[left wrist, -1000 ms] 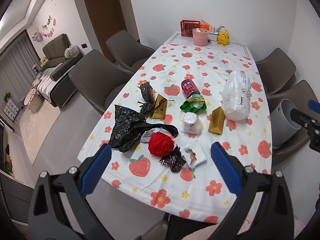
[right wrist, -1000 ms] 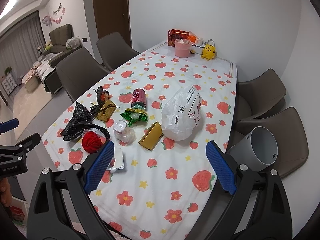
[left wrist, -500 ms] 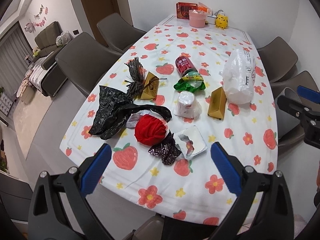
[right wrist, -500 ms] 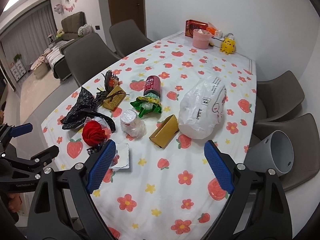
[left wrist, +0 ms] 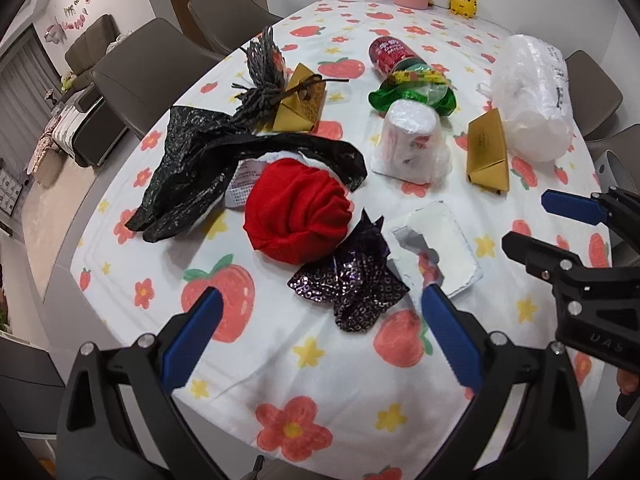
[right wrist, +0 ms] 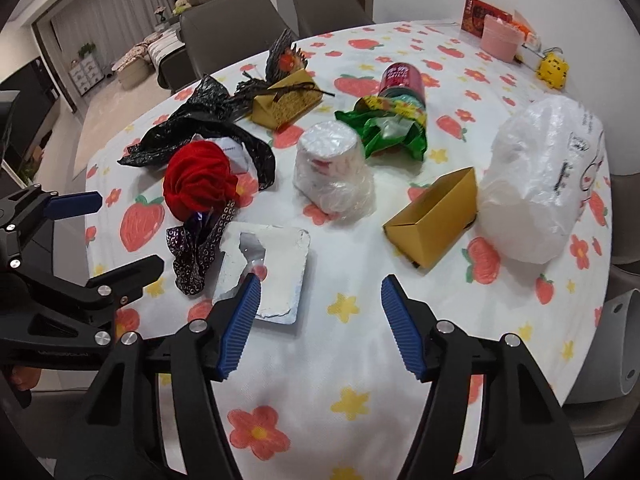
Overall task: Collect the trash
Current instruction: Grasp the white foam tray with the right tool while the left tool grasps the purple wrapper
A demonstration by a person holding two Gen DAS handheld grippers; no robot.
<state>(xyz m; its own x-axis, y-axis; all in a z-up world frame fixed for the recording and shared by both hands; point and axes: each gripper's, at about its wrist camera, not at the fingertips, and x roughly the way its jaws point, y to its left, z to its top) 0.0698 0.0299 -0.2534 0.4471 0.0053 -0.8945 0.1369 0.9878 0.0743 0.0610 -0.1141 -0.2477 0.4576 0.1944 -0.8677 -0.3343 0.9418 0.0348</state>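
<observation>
Both grippers I hold are spread wide with nothing between their blue pads. My left gripper (left wrist: 318, 316) hangs over the near edge of the table (left wrist: 280, 364), its opening facing a dark sequined wrapper (left wrist: 352, 284) and, just behind that, a red crumpled ball (left wrist: 298, 216). My right gripper (right wrist: 320, 308) hangs lower to the cloth a little further right; its left finger (right wrist: 240, 328) sits over the near corner of a flat white foil tray (right wrist: 276, 268) with a torn lid, though I cannot tell whether the two touch.

All of the trash lies on the flowered tablecloth. A black plastic bag (left wrist: 192, 168) sprawls to the left of the red ball and curls around behind it, partly covering a white printed paper (left wrist: 246, 178). Behind the bag sits a small gold box (left wrist: 300, 106) with a dark tassel (left wrist: 262, 68) tied across it. Toward the middle, a white plastic cup (right wrist: 328, 164) stands upside down inside a clear wrap. Just behind it a red can (right wrist: 400, 80) lies on its side with a green wrapper (right wrist: 384, 132) bunched at its mouth. To the right of the cup lies an open gold carton (right wrist: 436, 216), tipped on its side, and touching it on the right is a bulging white plastic bag (right wrist: 540, 184).

At the table's far end stand a pink tub (right wrist: 500, 42), a red box (right wrist: 478, 14) and a yellow toy (right wrist: 554, 68). A grey bin (right wrist: 612, 344) rests tilted on a chair at the right edge of the right wrist view.
</observation>
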